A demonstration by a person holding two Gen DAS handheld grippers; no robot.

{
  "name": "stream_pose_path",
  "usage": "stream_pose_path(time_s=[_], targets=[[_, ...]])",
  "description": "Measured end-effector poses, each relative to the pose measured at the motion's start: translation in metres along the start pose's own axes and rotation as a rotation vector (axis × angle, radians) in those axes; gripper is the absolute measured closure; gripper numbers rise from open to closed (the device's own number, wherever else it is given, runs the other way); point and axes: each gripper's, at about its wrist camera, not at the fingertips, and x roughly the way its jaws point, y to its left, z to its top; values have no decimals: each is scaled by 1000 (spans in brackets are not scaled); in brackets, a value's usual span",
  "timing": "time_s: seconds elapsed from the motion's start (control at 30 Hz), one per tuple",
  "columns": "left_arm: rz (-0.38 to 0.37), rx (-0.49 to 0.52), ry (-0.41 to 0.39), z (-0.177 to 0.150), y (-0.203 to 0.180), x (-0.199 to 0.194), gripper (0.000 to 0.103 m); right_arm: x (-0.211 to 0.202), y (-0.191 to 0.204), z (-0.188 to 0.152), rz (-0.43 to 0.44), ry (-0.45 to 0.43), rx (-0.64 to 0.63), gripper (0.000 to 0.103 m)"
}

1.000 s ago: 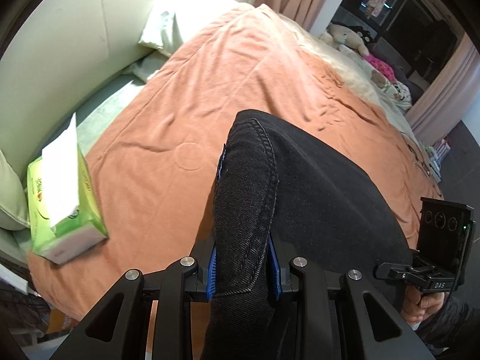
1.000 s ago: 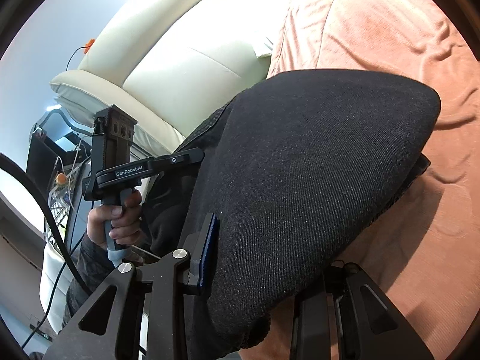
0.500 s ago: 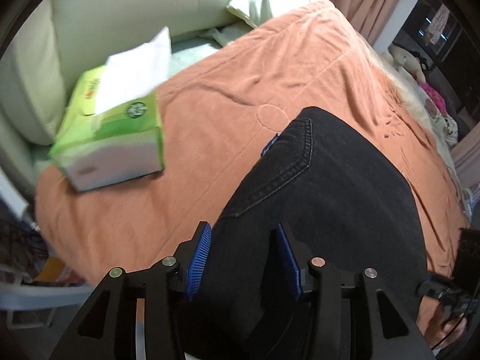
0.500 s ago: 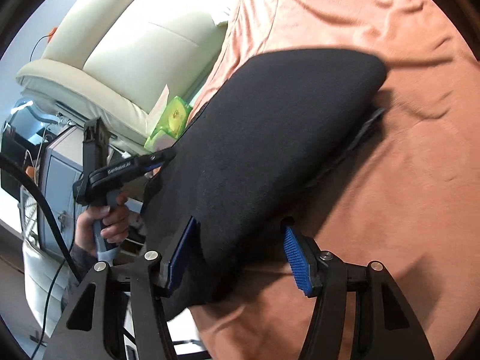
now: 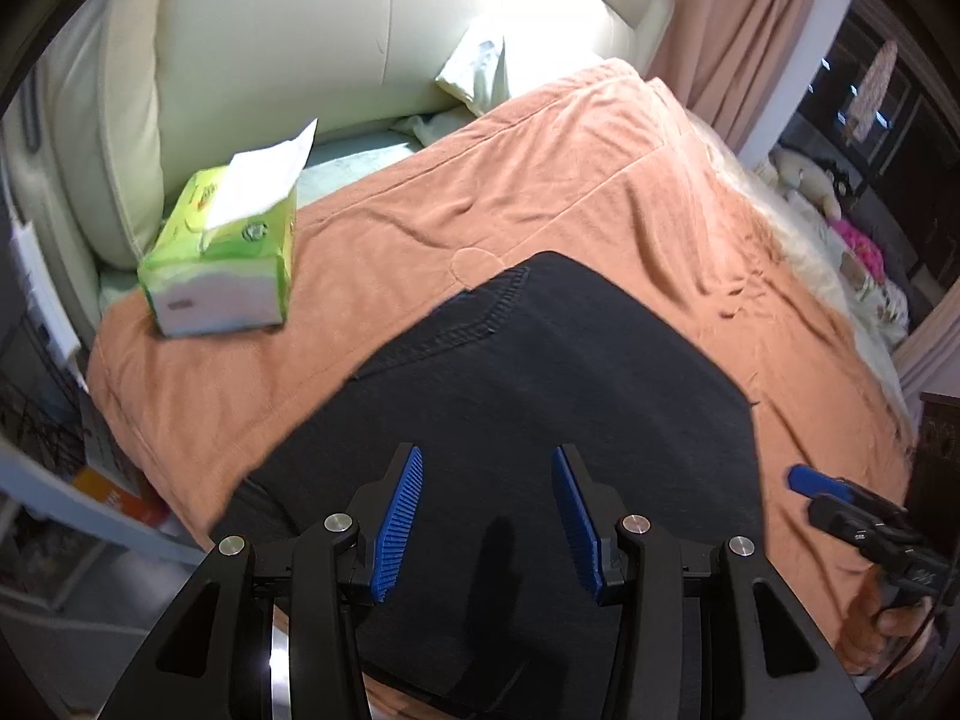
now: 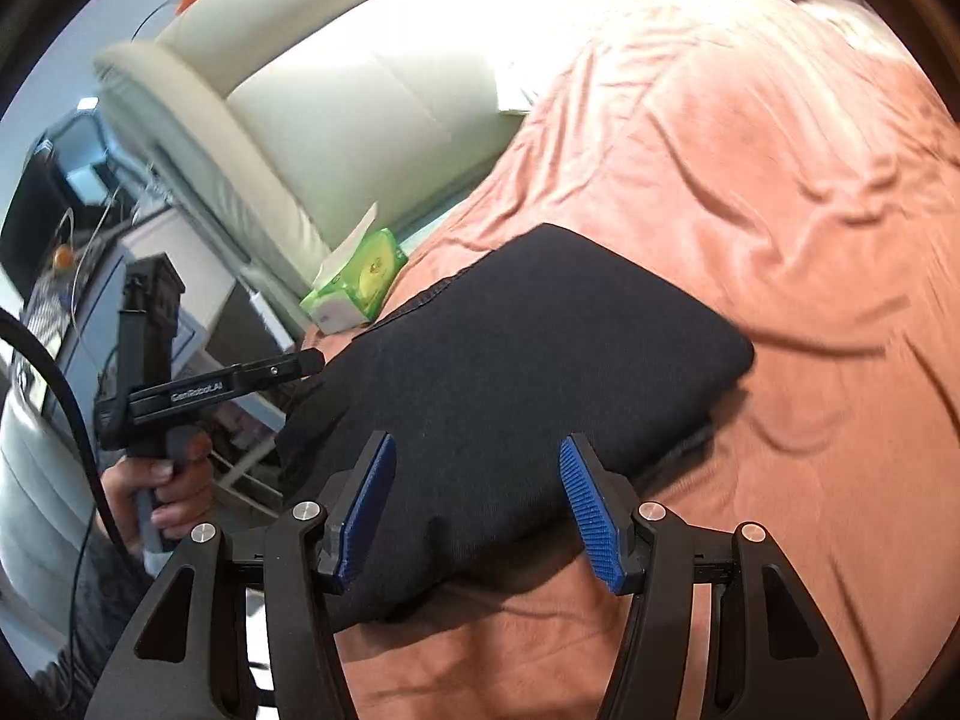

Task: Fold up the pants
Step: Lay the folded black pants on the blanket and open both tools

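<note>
The black pants [image 5: 540,372] lie folded in a flat stack on the orange bedspread [image 5: 588,180], just ahead of and beneath both tongs; the left gripper [image 5: 486,516] stands part open above the cloth, its 2 blue pads clear of it; the right gripper [image 6: 477,516] is likewise part open, pads apart and gripping nothing; a green tissue box [image 5: 222,258] sits ahead-left of the left gripper, well apart from the pants.

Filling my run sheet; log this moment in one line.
pants: folded on bed | left claw: open | right claw: open
</note>
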Motion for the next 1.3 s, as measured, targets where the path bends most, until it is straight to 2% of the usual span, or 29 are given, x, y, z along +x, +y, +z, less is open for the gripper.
stream_pose_path(time_s=[0.13, 0.23, 0.33, 0.47, 0.57, 0.7, 0.9, 0.93, 1.0, 1.07, 1.13, 1.23, 1.3], targets=[[22, -20, -23, -18, -10, -3, 55, 25, 8, 3, 13, 41, -103, 47], [-17, -46, -6, -32, -13, 1, 55, 46, 10, 4, 4, 79, -161, 51], [-9, -62, 35, -47, -17, 12, 55, 66, 10, 1, -63, 128, -233, 60], [-5, -67, 47, -63, -22, 13, 55, 71, 10, -14, -145, 153, -323, 60], [-3, -81, 47, -71, -25, 9, 55, 64, 6, -18, -143, 172, -298, 60], [4, -80, 53, -83, -36, -1, 55, 54, 14, -26, -204, 210, -329, 61], [2, -62, 41, -90, -60, -31, 55, 6, 25, -25, -218, 159, -269, 63], [2, -57, 36, -91, -65, -38, 55, -3, 28, -25, -220, 152, -261, 61], [1, -41, 26, -96, -76, -52, 51, -25, 38, -24, -244, 126, -257, 51], [5, -17, 8, -101, -90, -67, 37, -45, 46, -26, -273, 93, -261, 29], [14, 6, -5, -105, -102, -79, 29, -66, 55, -30, -297, 59, -259, 20], [15, 28, -21, -113, -119, -98, 19, -88, 69, -36, -377, 55, -276, 16], [23, 43, -34, -119, -129, -111, 12, -101, 79, -43, -389, 62, -287, 16]])
